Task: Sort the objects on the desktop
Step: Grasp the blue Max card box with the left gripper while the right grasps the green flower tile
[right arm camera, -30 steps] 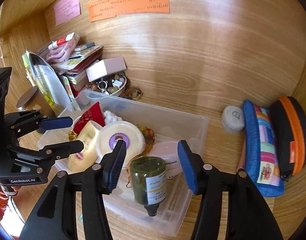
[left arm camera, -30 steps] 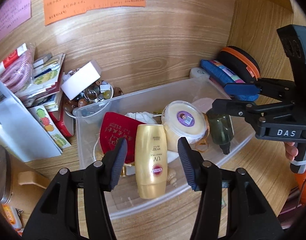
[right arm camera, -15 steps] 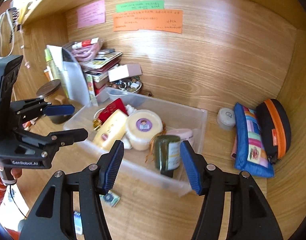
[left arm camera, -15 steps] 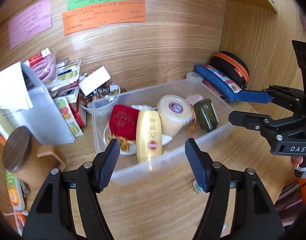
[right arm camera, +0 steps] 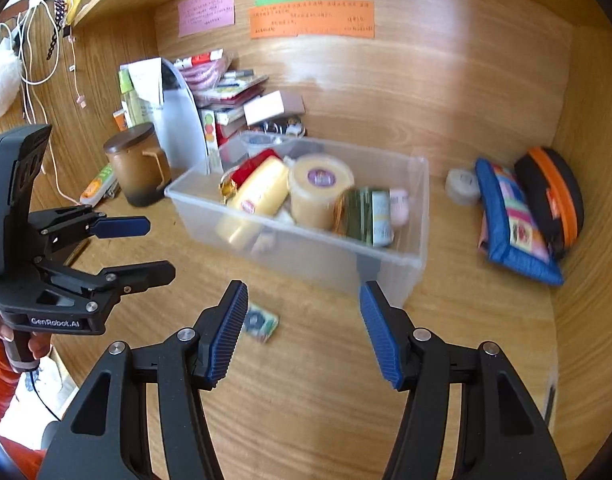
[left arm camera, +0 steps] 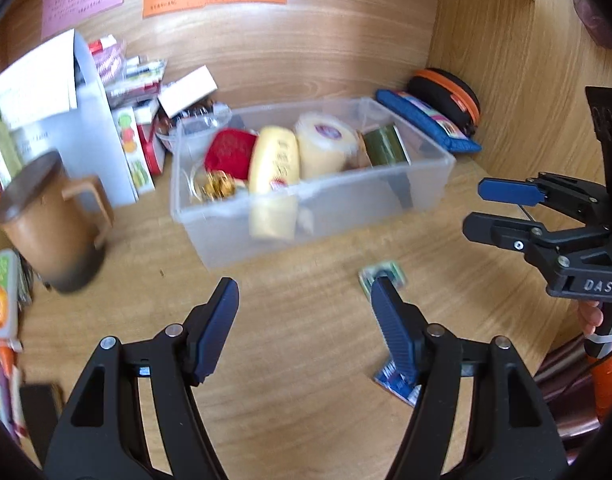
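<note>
Sorting is sitting between picks, by my reading: both grippers are hanging empty over bare wood in front of the clear plastic bin [right arm camera: 402, 216], which is already carrying a yellow UV tube [right arm camera: 262, 192], a round cream tub [right arm camera: 320, 190], a dark green bottle [right arm camera: 366, 216], a red pouch [left arm camera: 228, 150] and some gold trinkets [left arm camera: 216, 184]. The left gripper [left arm camera: 304, 328] is showing its jaws released and spread wide with nothing between them, and the right gripper [right arm camera: 302, 330] is standing the same way, parted and gripping nothing. What is lying loose on the desk looks like the remaining work: a small green packet [right arm camera: 262, 322] is resting just beside the right gripper's left finger, at about 10 o'clock from its midpoint, and a blue sachet [left arm camera: 398, 386] is half hidden under the left gripper's right finger at about 4 o'clock in the left wrist view. Farther off, a blue patterned pouch [right arm camera: 514, 224] and a black case with an orange zip [right arm camera: 554, 192] are leaning at 2 o'clock of the bin, with a small white jar [right arm camera: 462, 186] just beside them. The next move is probably calling for a low, flat approach, since the packet is thin and offering little edge to pinch; one finger will likely be needing to slide under or press and drag it before closing. Both views are blurring somewhat, so finer detail on the packets cannot be told.
</note>
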`<state>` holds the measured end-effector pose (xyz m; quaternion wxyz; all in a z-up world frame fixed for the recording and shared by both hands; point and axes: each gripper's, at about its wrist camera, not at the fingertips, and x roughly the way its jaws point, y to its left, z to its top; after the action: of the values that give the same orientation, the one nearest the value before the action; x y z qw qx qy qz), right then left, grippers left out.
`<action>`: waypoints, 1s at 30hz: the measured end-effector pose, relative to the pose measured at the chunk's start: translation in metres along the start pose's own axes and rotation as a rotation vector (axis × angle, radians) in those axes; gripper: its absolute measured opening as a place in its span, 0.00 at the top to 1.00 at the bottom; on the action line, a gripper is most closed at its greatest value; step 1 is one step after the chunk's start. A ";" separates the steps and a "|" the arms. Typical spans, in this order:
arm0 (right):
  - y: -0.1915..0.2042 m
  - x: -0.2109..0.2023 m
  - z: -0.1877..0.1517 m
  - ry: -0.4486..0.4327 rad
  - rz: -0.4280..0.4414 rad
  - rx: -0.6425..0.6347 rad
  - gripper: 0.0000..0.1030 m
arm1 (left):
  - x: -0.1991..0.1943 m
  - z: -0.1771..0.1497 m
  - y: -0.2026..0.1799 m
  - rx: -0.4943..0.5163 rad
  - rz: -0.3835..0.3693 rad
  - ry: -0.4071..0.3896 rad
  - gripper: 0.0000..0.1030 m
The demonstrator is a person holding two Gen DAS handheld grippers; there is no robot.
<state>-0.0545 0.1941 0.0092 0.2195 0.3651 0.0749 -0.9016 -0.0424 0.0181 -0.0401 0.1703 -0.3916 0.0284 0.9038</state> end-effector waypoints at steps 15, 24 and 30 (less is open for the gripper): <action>0.001 0.001 -0.034 0.047 0.008 0.026 0.47 | 0.012 -0.063 -0.051 0.040 -0.101 0.091 0.34; 0.010 0.005 -0.039 0.058 0.022 0.018 0.47 | 0.018 -0.069 -0.060 0.058 -0.080 0.082 0.34; 0.012 0.009 -0.040 0.065 0.028 0.019 0.47 | 0.020 -0.071 -0.063 0.112 -0.023 0.057 0.42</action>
<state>-0.0299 0.1923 -0.0253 0.2262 0.3972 0.0681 -0.8868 0.0154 0.0697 -0.0988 0.2015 -0.4075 0.0791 0.8872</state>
